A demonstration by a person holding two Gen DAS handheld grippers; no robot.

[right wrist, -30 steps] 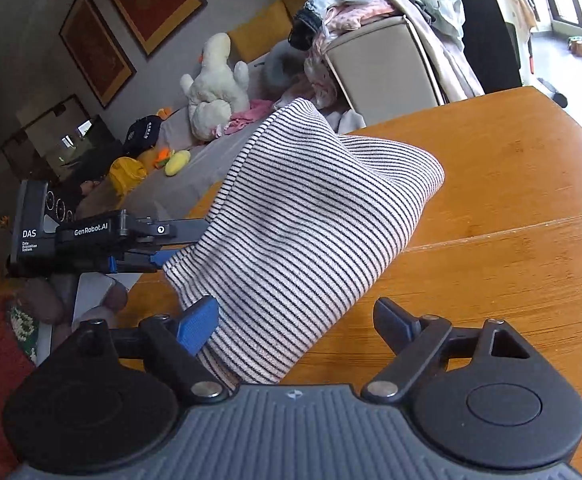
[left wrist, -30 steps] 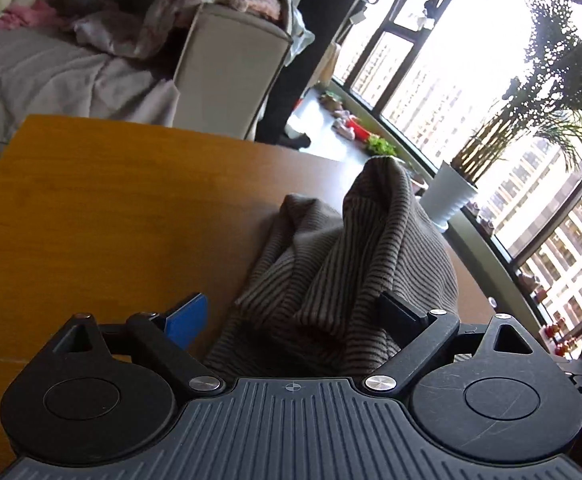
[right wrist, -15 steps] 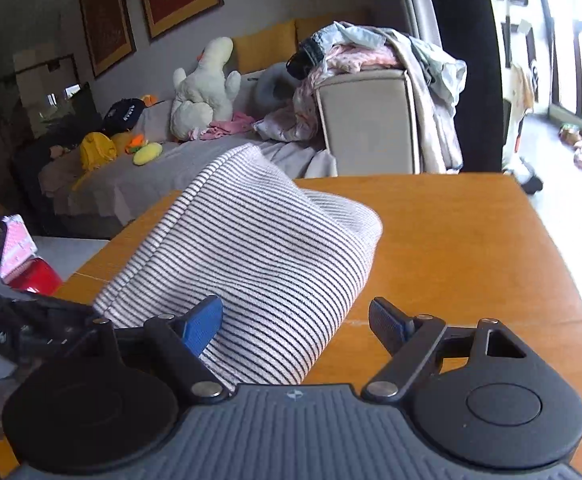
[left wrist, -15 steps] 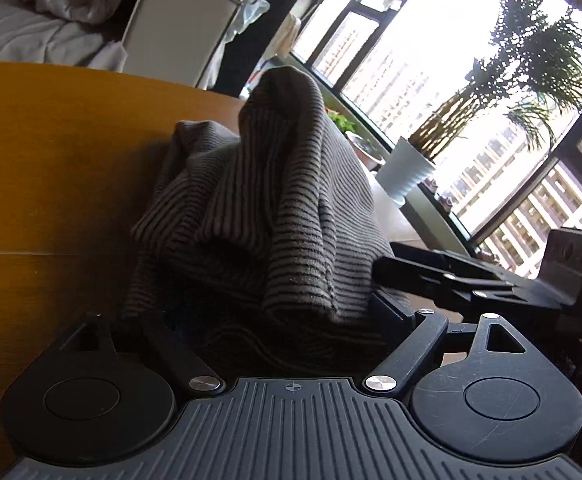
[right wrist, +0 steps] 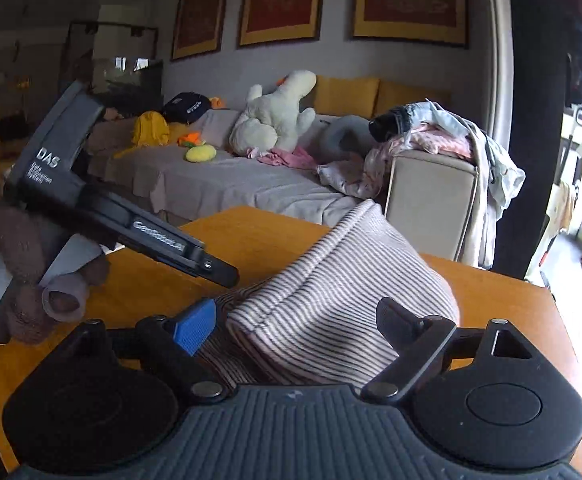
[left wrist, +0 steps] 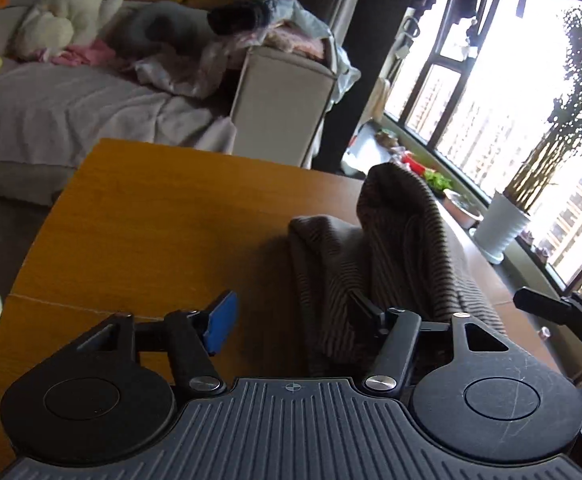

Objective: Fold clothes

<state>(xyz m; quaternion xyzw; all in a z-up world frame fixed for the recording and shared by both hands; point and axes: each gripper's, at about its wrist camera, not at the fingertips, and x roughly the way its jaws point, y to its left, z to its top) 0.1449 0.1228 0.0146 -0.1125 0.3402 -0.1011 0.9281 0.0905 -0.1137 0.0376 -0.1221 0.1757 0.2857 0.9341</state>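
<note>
garment: our soft, light striped knit top [right wrist: 331, 304] bunched on the wooden surface [left wrist: 163, 216] | left gripper [left wrist: 291, 316] closing, unclamped | right gripper [right wrist: 295, 320] opening around it | pinch hem edge, judged limp

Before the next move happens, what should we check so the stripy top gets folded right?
1. Striped knitted top lies on the orange wooden table: ok.
2. Top lies flat: not ok, it is humped up in a heap.
3. Left tool has a grip: not ok. Its jaws are closing with only the top's edge between them, and the blue pad is clear of the cloth.
4. Right tool has a grip: not ok. Its jaws are opening, with cloth between them but not pinched.
5. Bare wood beside the top for spreading it: ok.
6. Where the sleeves and hem are: cannot tell.
</note>
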